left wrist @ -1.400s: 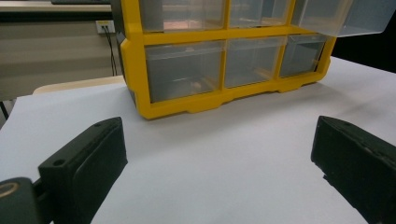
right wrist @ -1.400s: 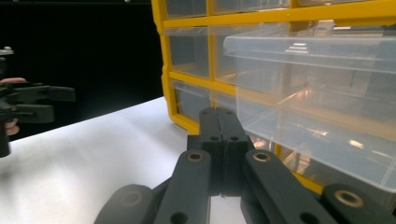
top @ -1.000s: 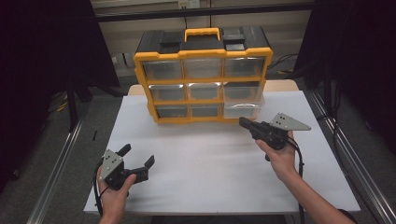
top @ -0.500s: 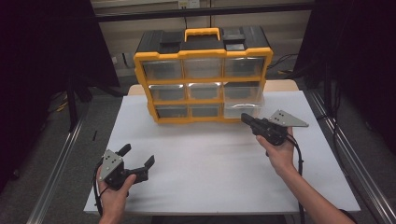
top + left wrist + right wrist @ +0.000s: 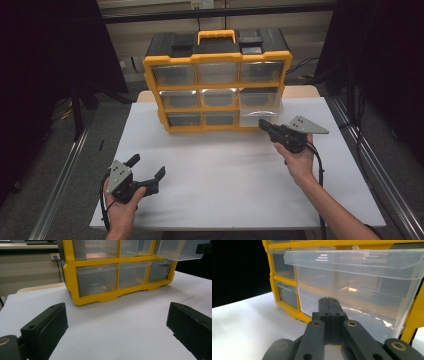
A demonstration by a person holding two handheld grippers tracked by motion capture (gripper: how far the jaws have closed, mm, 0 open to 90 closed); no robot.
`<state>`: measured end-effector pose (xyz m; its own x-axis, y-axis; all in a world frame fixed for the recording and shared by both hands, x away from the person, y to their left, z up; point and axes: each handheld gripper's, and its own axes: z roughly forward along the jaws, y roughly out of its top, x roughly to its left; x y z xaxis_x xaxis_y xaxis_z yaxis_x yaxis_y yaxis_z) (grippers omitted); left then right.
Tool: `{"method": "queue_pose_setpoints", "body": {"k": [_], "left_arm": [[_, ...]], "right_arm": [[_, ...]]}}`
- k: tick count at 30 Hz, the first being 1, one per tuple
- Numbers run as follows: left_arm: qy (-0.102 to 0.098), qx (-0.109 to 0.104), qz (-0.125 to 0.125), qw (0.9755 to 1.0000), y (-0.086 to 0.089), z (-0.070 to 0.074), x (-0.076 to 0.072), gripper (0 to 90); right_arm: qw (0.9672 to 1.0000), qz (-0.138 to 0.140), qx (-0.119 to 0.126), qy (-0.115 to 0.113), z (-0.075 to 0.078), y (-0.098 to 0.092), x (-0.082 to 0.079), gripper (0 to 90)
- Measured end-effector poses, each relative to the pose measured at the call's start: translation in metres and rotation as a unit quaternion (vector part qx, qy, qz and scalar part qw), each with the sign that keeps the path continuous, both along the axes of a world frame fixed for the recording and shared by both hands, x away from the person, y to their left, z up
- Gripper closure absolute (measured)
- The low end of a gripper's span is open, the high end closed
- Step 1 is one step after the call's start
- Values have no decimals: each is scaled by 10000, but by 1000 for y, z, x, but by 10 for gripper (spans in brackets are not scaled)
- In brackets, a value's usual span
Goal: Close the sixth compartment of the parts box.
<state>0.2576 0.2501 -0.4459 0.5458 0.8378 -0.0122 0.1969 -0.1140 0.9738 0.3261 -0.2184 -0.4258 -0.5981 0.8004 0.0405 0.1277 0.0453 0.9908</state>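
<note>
1. Left gripper (image 5: 146,171): we hold it low at the table's (image 5: 225,190) near edge, jaws spread wide, nothing between them; unmoved since a second ago.

2. Right gripper (image 5: 263,125): jaws pressed together, empty, tip now nudged closer to the drawer front than a second ago. We judge a push-in is starting.

3. Clear drawer (image 5: 362,290): middle row, right column, pulled partly out over the drawer beneath.

4. Yellow organizer (image 5: 218,85): at the table's far side; other drawers seated. Nothing blocks the approach.
</note>
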Motion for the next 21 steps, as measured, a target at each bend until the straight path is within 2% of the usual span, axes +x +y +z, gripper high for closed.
{"method": "queue_pose_setpoints", "body": {"k": [3, 5, 13, 19, 21], "left_arm": [[1, 7, 3, 10000, 0, 0, 0, 35], [-7, -7, -6, 10000, 0, 0, 0, 35], [19, 10, -27, 10000, 0, 0, 0, 35], [-7, -83, 43, 10000, 0, 0, 0, 35], [-18, -20, 49, 10000, 1, 0, 0, 35]], "right_arm": [[10000, -36, -18, -34, 0, 1, 1, 900], [9999, -51, 58, -84, 0, 1, 2, 900], [9999, -63, 22, -119, 1, 4, 6, 900], [9999, -71, 61, -139, 3, 7, 10, 900], [9999, -78, 54, -141, 3, 7, 11, 900]]}}
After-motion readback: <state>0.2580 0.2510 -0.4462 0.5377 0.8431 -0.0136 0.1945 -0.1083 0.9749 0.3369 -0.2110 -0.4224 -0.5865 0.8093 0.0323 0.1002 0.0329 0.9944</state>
